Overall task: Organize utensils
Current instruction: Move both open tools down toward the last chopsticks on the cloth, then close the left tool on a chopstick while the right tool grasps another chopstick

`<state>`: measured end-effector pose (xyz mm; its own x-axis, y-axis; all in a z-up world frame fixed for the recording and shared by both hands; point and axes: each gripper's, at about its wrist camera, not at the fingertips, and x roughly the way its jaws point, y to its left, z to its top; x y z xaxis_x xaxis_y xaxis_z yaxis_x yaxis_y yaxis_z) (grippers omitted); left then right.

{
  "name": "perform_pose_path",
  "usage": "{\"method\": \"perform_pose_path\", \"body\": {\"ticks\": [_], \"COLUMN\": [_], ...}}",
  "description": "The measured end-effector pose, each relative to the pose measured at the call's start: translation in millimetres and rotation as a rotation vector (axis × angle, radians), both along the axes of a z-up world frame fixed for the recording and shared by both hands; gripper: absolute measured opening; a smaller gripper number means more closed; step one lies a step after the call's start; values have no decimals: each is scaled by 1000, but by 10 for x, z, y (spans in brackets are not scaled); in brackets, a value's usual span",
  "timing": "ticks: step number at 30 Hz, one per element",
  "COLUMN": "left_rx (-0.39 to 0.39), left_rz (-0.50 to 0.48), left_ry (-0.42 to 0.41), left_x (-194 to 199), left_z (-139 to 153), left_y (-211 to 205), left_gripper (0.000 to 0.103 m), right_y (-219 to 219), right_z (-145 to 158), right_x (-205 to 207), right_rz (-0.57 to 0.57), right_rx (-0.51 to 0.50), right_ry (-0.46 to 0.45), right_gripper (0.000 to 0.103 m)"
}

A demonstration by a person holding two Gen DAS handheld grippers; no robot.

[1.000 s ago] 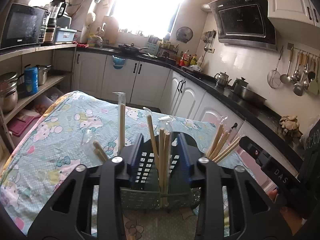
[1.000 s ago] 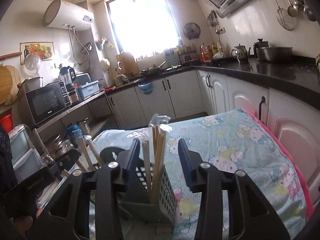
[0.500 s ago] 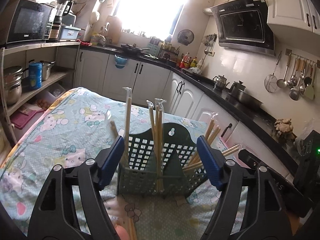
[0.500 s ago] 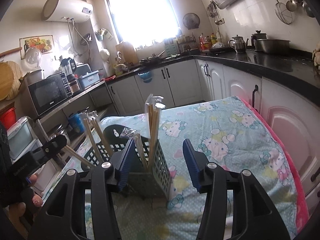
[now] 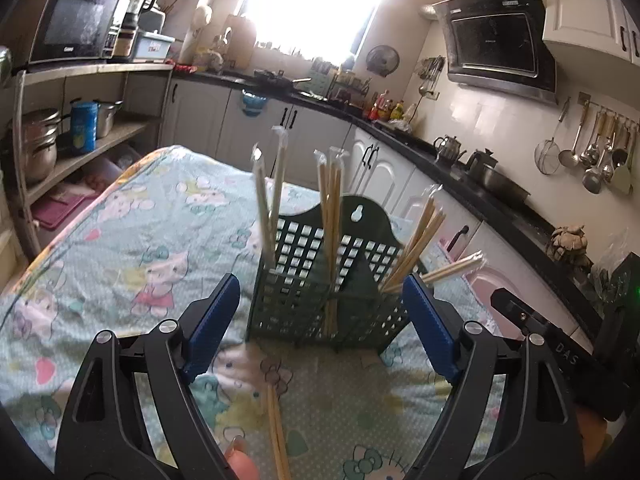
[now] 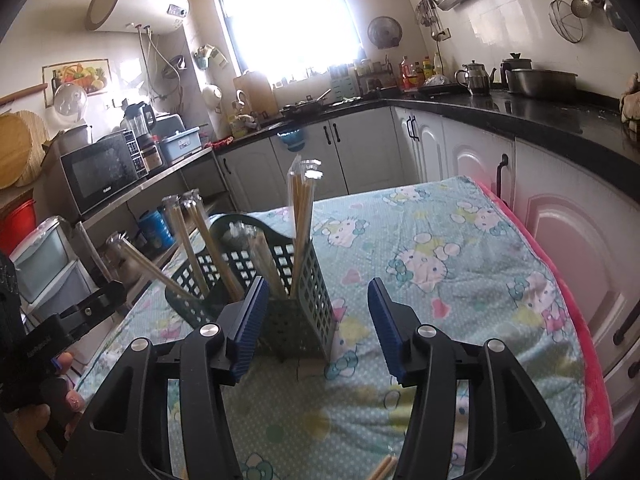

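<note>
Standing upright on the patterned cloth of the table, the green slotted basket sits at about 12 o'clock from the left claw, whose blue fingers are spread wide to either side of it, holding nothing and apart from the basket walls. Wrapped chopsticks rise from its compartments: two near 11 o'clock, a bundle in the middle, and a fan leaning out toward 2 o'clock. A loose pair of chopsticks lies flat on the cloth at 6 o'clock, between the left fingers. In the right wrist view, the right claw is also open wide and empty; its left finger stands just in front of the basket, while the right finger has bare cloth ahead from 12 to 2 o'clock. A red blanket edge marks the table's limit at 3 o'clock, with white cabinets close beyond it. The tip of another loose pair shows at 6 o'clock.
</note>
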<state>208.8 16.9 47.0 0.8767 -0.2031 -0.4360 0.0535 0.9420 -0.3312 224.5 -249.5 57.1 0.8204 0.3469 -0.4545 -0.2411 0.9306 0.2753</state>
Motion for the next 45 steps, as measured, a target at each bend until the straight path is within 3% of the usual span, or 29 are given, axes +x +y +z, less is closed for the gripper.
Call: {"method": "perform_pose_path", "body": {"ticks": [12, 24, 31, 35, 42, 45], "left_rx": [36, 31, 48, 48, -13, -14], "left_rz": [-5, -22, -52, -70, -74, -70], "left_ry": [105, 224, 280, 322, 385, 390], "left_x": [-106, -120, -76, -35, 103, 167], "left_z": [-304, -659, -845, -988, -1177, -1188], "left_y": [-8, -28, -79, -91, -23, -16], "left_gripper": [78, 78, 78, 70, 61, 59], "right_y": [-10, -94, -116, -114, -37, 13], "right_z": [-346, -863, -1019, -1153, -1188, -1191], "right_x": [-251, -427, -425, -361, -209, -143], "right_rz": [41, 62, 55, 58, 85, 91], "right_rx": [-45, -64, -61, -59, -86, -104], "right_ry": [109, 295, 366, 420, 426, 423], "right_gripper": [53, 53, 53, 53, 54, 46]}}
